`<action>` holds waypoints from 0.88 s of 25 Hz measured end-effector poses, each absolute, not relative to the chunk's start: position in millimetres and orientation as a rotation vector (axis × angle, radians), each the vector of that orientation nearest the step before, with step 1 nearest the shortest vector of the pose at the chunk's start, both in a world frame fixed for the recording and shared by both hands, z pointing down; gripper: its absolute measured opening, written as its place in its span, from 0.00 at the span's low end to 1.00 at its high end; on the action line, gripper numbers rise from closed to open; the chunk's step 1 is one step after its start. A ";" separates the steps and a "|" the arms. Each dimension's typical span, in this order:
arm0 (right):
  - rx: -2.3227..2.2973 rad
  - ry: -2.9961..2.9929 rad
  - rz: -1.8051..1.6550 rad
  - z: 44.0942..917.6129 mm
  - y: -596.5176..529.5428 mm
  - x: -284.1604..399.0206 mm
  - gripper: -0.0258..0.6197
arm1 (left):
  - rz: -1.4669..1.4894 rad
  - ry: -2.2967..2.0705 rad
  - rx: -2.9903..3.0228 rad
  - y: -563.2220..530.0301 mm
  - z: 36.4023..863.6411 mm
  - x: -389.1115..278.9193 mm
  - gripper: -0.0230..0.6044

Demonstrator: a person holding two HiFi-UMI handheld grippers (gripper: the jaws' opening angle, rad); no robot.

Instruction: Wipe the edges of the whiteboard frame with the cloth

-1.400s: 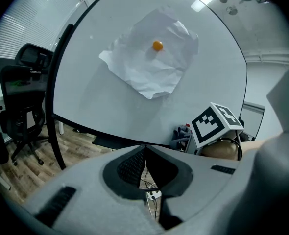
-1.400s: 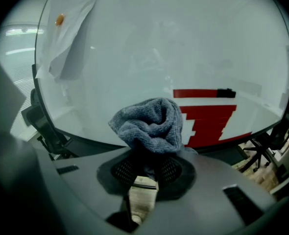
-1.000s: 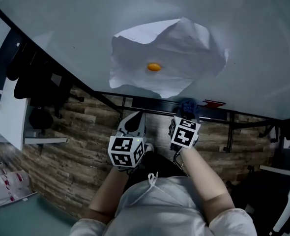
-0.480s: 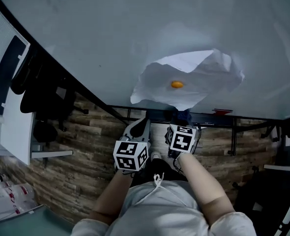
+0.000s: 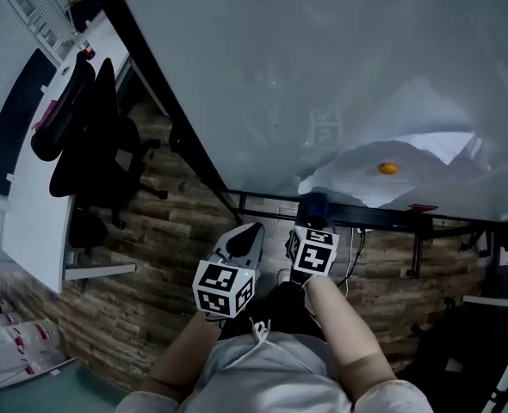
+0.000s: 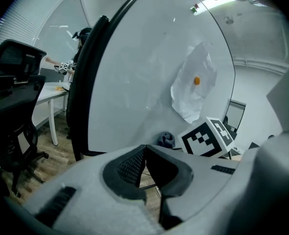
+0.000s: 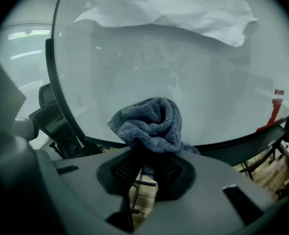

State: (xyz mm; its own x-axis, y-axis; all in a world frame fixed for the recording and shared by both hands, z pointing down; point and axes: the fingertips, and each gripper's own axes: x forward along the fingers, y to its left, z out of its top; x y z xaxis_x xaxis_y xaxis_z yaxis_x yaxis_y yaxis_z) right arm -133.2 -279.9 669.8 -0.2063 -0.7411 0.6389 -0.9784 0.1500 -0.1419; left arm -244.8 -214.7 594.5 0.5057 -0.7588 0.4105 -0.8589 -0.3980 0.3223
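Observation:
The whiteboard (image 5: 323,76) has a dark frame (image 5: 374,218). My right gripper (image 5: 314,222) is shut on a blue-grey cloth (image 5: 316,205) and holds it against the frame's bottom edge, near the lower left corner. In the right gripper view the bunched cloth (image 7: 149,124) sticks out of the right gripper (image 7: 145,163) and touches the frame (image 7: 232,141). My left gripper (image 5: 245,235) hangs beside it, a little lower, shut and empty. From the left gripper (image 6: 145,153) view, the cloth (image 6: 166,140) shows by the frame (image 6: 93,82).
A crumpled white paper (image 5: 409,170) is pinned to the board by an orange magnet (image 5: 389,169), right of the cloth. A black office chair (image 5: 90,144) and a white desk (image 5: 30,231) stand left of the board. A red object (image 7: 274,109) sits at the frame's right.
The right gripper has slid the cloth leftward along the bottom frame, from under the paper to left of it. The left gripper moved along with it.

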 end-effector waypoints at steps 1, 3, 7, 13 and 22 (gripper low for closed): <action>1.648 -2.009 0.764 670.9 -280.2 -141.8 0.14 | 0.278 -1.318 2.260 -212.2 595.5 -253.3 0.07; 1.676 -1.985 0.753 673.5 -281.9 -149.9 0.14 | 0.283 -1.320 2.261 -210.2 596.9 -268.6 0.07; 1.706 -1.929 0.734 674.7 -282.9 -161.1 0.14 | 0.265 -1.327 2.245 -211.6 601.4 -299.0 0.07; 1.675 -1.952 0.767 668.9 -284.3 -200.1 0.14 | 0.244 -1.280 2.253 -216.6 608.8 -323.8 0.07; 1.657 -1.964 0.828 681.8 -286.6 -262.6 0.14 | 0.253 -1.253 2.273 -223.8 612.4 -365.6 0.07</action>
